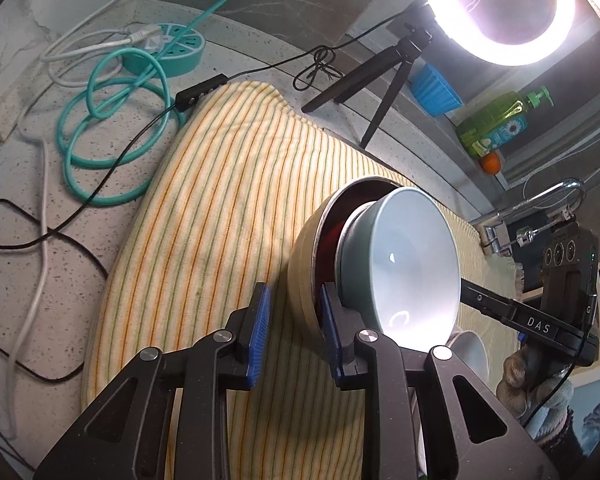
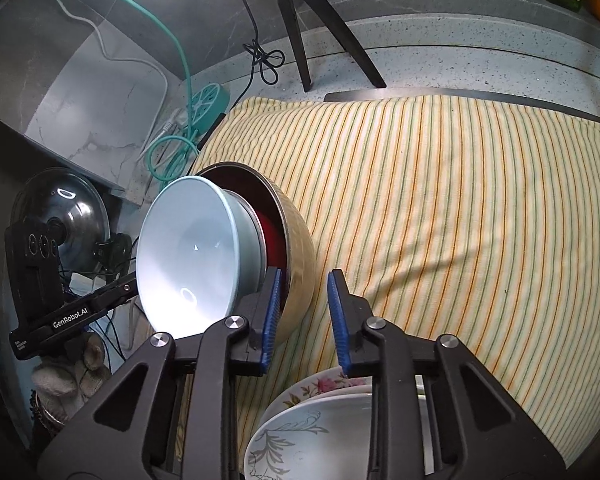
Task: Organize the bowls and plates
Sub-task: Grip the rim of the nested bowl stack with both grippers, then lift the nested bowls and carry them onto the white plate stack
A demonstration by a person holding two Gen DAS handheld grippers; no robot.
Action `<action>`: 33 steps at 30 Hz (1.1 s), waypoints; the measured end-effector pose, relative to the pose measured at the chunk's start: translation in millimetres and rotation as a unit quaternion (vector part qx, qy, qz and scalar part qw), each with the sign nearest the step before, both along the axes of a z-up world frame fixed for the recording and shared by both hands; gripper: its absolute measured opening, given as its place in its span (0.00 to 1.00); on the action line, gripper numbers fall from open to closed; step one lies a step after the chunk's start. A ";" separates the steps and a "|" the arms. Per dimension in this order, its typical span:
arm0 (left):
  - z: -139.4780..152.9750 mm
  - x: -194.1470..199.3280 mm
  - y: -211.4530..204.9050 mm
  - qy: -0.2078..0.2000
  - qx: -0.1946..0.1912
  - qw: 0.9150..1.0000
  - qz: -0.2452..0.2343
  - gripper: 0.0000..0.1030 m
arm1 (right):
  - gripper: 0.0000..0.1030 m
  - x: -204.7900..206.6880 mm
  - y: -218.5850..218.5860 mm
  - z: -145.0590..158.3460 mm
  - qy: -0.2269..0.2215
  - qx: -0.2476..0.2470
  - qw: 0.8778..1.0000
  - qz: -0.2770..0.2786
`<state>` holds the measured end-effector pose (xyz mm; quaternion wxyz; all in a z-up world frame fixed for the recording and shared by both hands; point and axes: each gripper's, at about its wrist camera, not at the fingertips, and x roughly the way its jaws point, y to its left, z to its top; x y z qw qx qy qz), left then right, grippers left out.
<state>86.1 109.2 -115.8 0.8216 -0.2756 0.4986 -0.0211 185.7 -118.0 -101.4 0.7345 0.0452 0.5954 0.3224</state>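
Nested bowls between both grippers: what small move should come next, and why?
Probably close both grippers on the metal bowl's rim. The left gripper and right gripper each straddle that rim with jaws open, so neither has a hold yet. The pale blue bowl sits inside it, above the striped cloth.

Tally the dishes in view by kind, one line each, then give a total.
Bowls: 2, a pale blue bowl nested in a steel bowl with a red inside.
Plates: 2, a flowered plate under a leaf-patterned plate, stacked by the right tongs.
Total: 4 dishes.
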 end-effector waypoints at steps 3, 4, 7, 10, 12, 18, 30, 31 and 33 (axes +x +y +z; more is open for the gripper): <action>-0.7 2.7 -0.7 0.002 0.003 1.000 -0.004 0.21 | 0.19 0.1 6.1 -3.2 0.003 -0.003 1.000 0.010; -0.8 3.5 0.1 0.002 0.000 1.000 -0.004 0.20 | 0.15 -0.1 8.6 -4.4 0.004 -0.004 1.000 0.014; -0.5 4.7 -0.8 0.000 -0.001 1.000 -0.007 0.14 | 0.15 0.4 11.8 -3.4 0.001 -0.006 1.000 0.016; 2.7 6.8 -6.8 -0.002 0.010 1.000 -0.019 0.07 | 0.15 0.1 13.0 -2.0 0.001 -0.011 1.000 0.017; 3.8 6.8 -8.2 -0.003 0.014 1.000 -0.022 0.07 | 0.15 0.0 13.3 -2.0 0.001 -0.015 1.000 0.018; 6.3 2.5 -8.6 -0.003 0.007 1.000 -0.015 0.08 | 0.14 0.9 10.0 -2.0 0.011 -0.012 1.000 0.014; 33.2 -16.9 -20.2 -0.024 0.019 0.999 0.011 0.07 | 0.14 -10.7 -3.8 22.5 0.002 0.011 0.999 0.031; 36.7 -19.2 -22.4 -0.027 0.018 0.999 0.013 0.07 | 0.15 -11.9 -7.6 25.7 0.001 0.014 0.999 0.032; 43.7 -22.9 -28.6 -0.033 0.020 0.999 0.015 0.07 | 0.15 -14.3 -15.2 32.2 -0.001 0.019 0.999 0.034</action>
